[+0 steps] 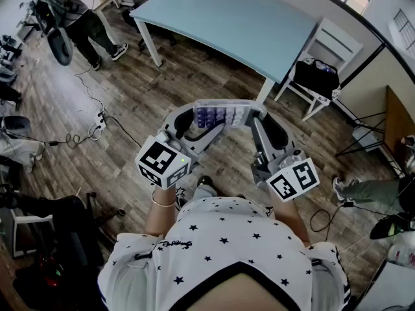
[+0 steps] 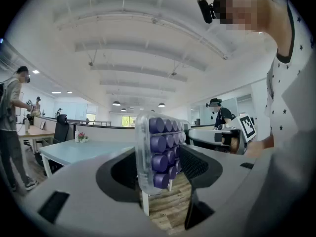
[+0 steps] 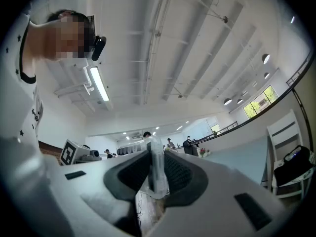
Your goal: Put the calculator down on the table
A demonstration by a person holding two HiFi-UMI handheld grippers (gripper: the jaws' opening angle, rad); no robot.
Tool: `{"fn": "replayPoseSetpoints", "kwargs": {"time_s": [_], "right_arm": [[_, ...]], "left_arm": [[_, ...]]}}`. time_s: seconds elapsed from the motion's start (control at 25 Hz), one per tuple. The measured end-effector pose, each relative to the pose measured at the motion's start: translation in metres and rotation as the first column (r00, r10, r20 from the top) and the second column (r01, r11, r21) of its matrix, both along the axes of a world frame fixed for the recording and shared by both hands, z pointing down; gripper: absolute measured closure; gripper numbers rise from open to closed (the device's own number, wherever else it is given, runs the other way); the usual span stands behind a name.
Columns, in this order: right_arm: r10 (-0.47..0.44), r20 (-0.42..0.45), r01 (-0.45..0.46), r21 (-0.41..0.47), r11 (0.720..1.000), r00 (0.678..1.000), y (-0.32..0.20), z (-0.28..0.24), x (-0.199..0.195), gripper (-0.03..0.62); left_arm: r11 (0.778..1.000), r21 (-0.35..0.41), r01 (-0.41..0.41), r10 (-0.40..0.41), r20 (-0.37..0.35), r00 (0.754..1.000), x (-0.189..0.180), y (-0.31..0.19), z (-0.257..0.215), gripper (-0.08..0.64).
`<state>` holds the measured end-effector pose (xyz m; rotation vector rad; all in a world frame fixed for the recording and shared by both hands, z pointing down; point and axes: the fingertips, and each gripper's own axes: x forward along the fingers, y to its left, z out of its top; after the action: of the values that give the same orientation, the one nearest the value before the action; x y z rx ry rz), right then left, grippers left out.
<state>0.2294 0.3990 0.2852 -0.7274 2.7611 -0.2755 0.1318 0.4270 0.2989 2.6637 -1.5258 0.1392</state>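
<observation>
Head view: person in a white star-print shirt stands on a brown wood-plank floor (image 1: 162,76). A clear plastic calculator with round purple keys (image 1: 220,114) is held in the air at chest front, well short of the table. The left gripper (image 1: 200,123) has its 9 o'clock end and the right gripper (image 1: 258,116) its 3 o'clock end. A pale blue table with white legs (image 1: 233,18) stands at 12 o'clock. At 2 o'clock is a white slatted chair (image 1: 334,44) carrying a black bag (image 1: 314,76). Loose cables (image 1: 91,125) lie at 9 o'clock, and another person (image 1: 84,18) stands at 11 o'clock.

Left gripper view: jaws stand fairly wide, closed on the calculator (image 2: 160,152), one pad on its back and the other against the keys. Table (image 2: 74,149) at 9 o'clock; white beamed ceiling overhead.

Right gripper view: jaws narrow, pinching the calculator's thin clear edge (image 3: 157,167). Ceiling strip lamp (image 3: 98,83) at 10 o'clock; chair (image 3: 286,137) and bag (image 3: 291,164) at 3 o'clock.
</observation>
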Motion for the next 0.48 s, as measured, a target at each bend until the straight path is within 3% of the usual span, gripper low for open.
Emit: {"fn": "replayPoseSetpoints", "kwargs": {"time_s": [0.48], "right_arm": [[0.006, 0.000, -0.006, -0.002, 1.000, 1.000, -0.0011, 0.0020, -0.0076, 0.509]], "left_arm": [[1.000, 0.002, -0.008, 0.008, -0.005, 1.000, -0.0070, -0.0023, 0.0027, 0.291]]}}
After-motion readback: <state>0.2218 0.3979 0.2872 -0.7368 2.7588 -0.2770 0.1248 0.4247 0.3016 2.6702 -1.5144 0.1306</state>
